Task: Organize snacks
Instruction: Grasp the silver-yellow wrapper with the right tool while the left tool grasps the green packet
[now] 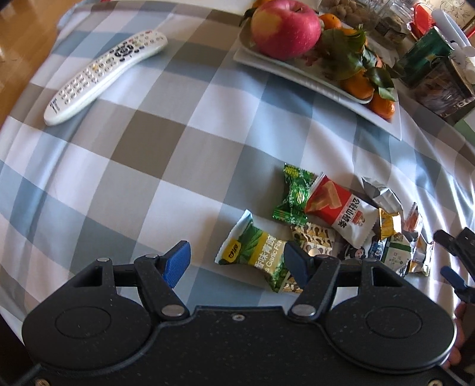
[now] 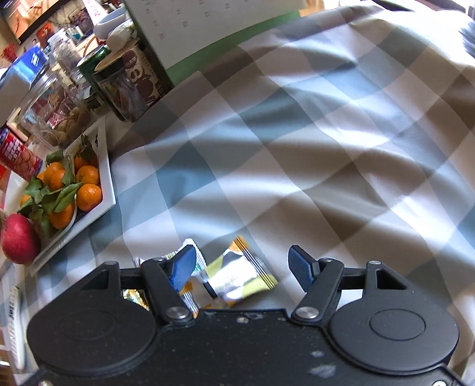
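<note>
Several wrapped snacks lie in a loose pile on the checked tablecloth [image 1: 184, 154]. In the left wrist view I see a green garlic pea packet [image 1: 255, 255], a green candy [image 1: 292, 196], a red and white packet [image 1: 341, 207] and silver wrappers [image 1: 383, 193]. My left gripper [image 1: 236, 264] is open, low over the cloth, with the pea packet between its fingers. My right gripper [image 2: 243, 267] is open, just above a silver and yellow packet [image 2: 240, 276]. It also shows at the right edge of the left wrist view [image 1: 454, 258].
A white tray [image 1: 297, 71] holds a red apple [image 1: 285, 26] and tangerines [image 1: 356, 86]. A white remote [image 1: 101, 77] lies at the far left. Jars, a green can [image 2: 92, 65] and boxes stand behind the tray. A green-edged calendar [image 2: 207, 32] stands at the back.
</note>
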Demonstrator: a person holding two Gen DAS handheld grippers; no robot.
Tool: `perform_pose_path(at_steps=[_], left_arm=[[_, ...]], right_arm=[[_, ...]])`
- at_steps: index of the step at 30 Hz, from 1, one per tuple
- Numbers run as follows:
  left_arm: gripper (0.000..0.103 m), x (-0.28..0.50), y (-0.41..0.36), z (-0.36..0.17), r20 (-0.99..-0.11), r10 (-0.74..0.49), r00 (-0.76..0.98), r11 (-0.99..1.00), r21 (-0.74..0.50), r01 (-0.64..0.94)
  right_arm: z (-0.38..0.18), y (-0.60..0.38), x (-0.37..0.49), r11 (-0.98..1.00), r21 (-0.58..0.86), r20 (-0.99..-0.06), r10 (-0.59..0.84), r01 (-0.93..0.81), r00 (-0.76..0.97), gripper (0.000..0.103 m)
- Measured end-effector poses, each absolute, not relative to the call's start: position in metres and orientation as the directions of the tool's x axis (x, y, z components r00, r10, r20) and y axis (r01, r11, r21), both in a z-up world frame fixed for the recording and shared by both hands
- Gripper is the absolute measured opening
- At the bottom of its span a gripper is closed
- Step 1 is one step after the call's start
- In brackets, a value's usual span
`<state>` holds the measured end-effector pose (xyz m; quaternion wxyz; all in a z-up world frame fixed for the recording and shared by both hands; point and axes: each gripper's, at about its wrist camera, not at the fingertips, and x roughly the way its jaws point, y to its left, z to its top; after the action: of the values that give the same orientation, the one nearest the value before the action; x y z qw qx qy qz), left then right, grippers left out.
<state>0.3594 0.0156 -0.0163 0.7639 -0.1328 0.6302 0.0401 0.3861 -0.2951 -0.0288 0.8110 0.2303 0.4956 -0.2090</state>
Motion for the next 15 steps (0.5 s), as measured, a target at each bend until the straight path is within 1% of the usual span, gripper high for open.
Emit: perform_pose_path(at_steps=[4, 8, 11, 15], left_arm=[[0.07, 0.359, 0.015, -0.017, -0.973, -0.112, 0.201, 0.959, -0.158, -0.234], [0.07, 0.359, 0.015, -0.017, -0.974, -0.105, 0.203, 0.962, -0.151, -0.226], [0.07, 0.358, 0.016, -0.019, -0.975, -0.103, 0.198, 0.963, -0.147, -0.224], [0.07, 0.359, 0.017, -0.021, -0.977, -0.103, 0.189, 0.964, -0.144, -0.223]], right_arm=[[-0.041, -0.293, 0.393, 0.827, 0.105, -0.902, -0.154, 0.553, 0.403, 0.072], [-0.049, -0.292, 0.393, 0.842, 0.106, -0.931, -0.103, 0.529, 0.35, 0.072], [-0.049, -0.284, 0.391, 0.878, 0.055, -0.941, -0.114, 0.475, 0.319, 0.072], [-0.046, -0.283, 0.386, 0.892, 0.059, -0.954, -0.083, 0.449, 0.29, 0.072]])
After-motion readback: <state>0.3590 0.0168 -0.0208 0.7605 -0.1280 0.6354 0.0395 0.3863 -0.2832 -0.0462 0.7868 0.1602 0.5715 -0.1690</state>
